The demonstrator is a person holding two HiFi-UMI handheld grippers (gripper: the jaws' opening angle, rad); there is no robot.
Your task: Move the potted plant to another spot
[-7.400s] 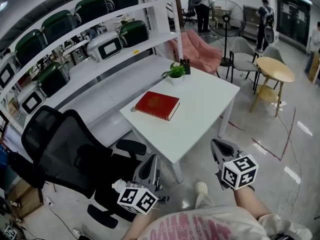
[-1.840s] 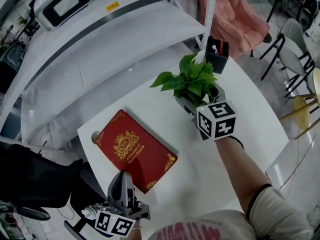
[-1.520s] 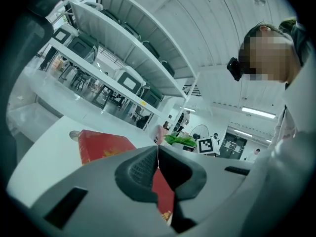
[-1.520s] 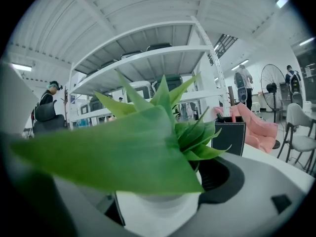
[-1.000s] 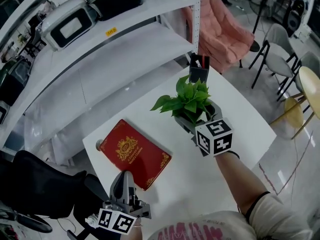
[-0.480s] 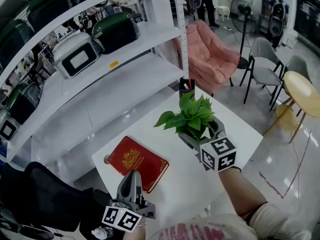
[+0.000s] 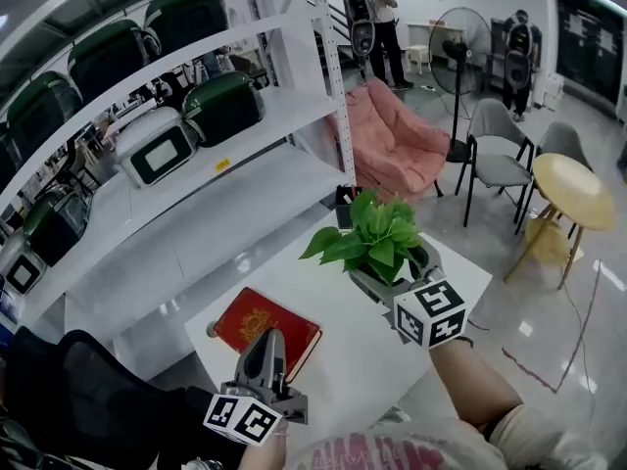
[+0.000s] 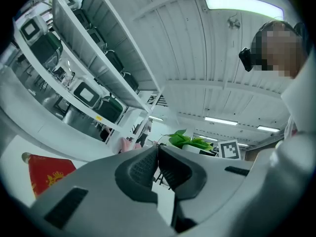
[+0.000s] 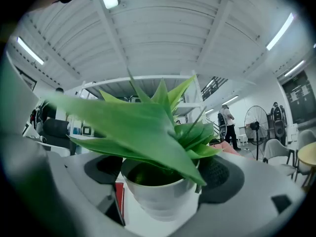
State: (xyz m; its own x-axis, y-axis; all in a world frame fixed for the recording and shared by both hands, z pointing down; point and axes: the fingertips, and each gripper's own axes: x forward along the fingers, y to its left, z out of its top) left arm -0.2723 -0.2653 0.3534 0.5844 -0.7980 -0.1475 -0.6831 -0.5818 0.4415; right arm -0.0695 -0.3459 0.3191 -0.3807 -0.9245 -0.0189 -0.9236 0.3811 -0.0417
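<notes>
white shelving point(image 7: 294, 179) loaded with green-and-white cases point(image 7: 157, 150), yellow tag point(image 7: 224, 164) on one shelf edge too small to read. below, white table point(image 7: 362, 370) bearing a red book point(image 7: 266, 329) – gold crest, lettering illegible. over the table's far end, potted plant point(image 7: 377, 243) – green leaves in a white pot point(image 9: 160, 191) – pinched between the wide-set jaws of the right gripper point(image 7: 390, 280). left gripper point(image 7: 265, 343) pressed together, empty, near the book.
</notes>
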